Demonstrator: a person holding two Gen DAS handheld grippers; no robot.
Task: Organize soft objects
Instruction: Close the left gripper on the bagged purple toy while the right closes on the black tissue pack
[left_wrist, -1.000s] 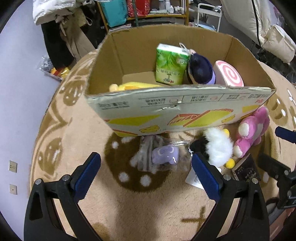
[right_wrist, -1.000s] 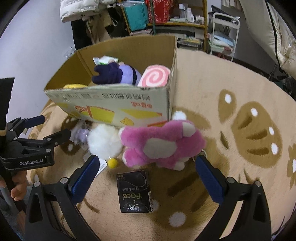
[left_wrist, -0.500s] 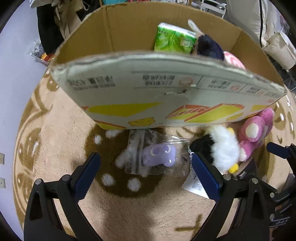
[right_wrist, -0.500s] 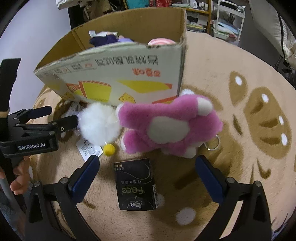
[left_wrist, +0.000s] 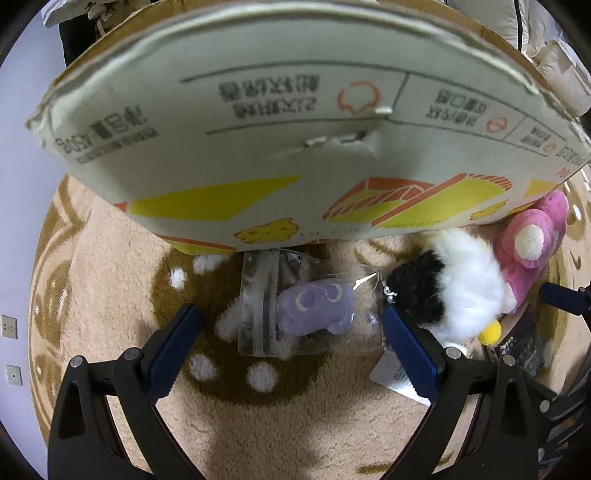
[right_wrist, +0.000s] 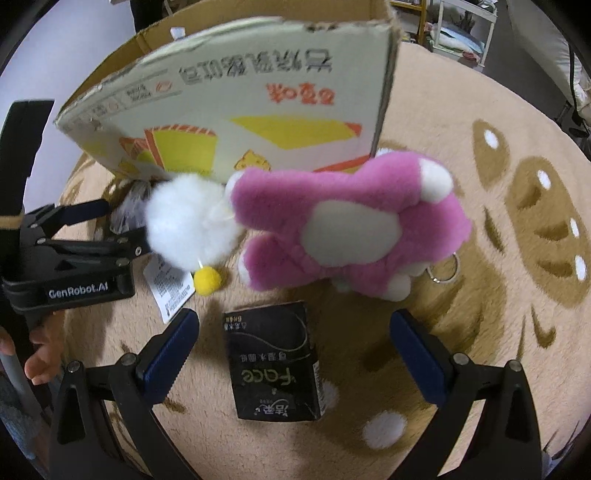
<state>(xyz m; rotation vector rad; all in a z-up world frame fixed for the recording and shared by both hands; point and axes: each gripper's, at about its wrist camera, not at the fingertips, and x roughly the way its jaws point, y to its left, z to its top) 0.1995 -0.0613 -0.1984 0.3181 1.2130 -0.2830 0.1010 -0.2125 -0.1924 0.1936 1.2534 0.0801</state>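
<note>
Two tools hang low over the rug (right_wrist: 480, 258), both with their blue pads spread wide and nothing between them. The left tool (left_wrist: 288, 332) is down in front of the cardboard box (left_wrist: 295, 129), and right between its open pads lies a clear plastic bag (left_wrist: 258, 306) with a small purple plush (left_wrist: 316, 306) inside, flat on the dark brown patch of rug, its top edge up against the foot of the box. Just beside the left tool's right-hand pad sits a fluffy black-and-white plush (left_wrist: 458, 291) with a yellow pom-pom and a white paper tag trailing from it. That plush is touching the pink plush (left_wrist: 528, 251) further to the right, which is tucked against the corner of the box.

Over to the right tool (right_wrist: 293, 343): between its spread pads lies a black tissue pack (right_wrist: 275, 362), flat on the rug, not gripped. Beyond it the pink plush sprawls with its pale belly up, a metal key ring lying at its right side. The white fluff ball sits touching it on the left. From this view the left tool appears at the left edge, with a person's fingers (right_wrist: 37, 354) showing below it.
</note>
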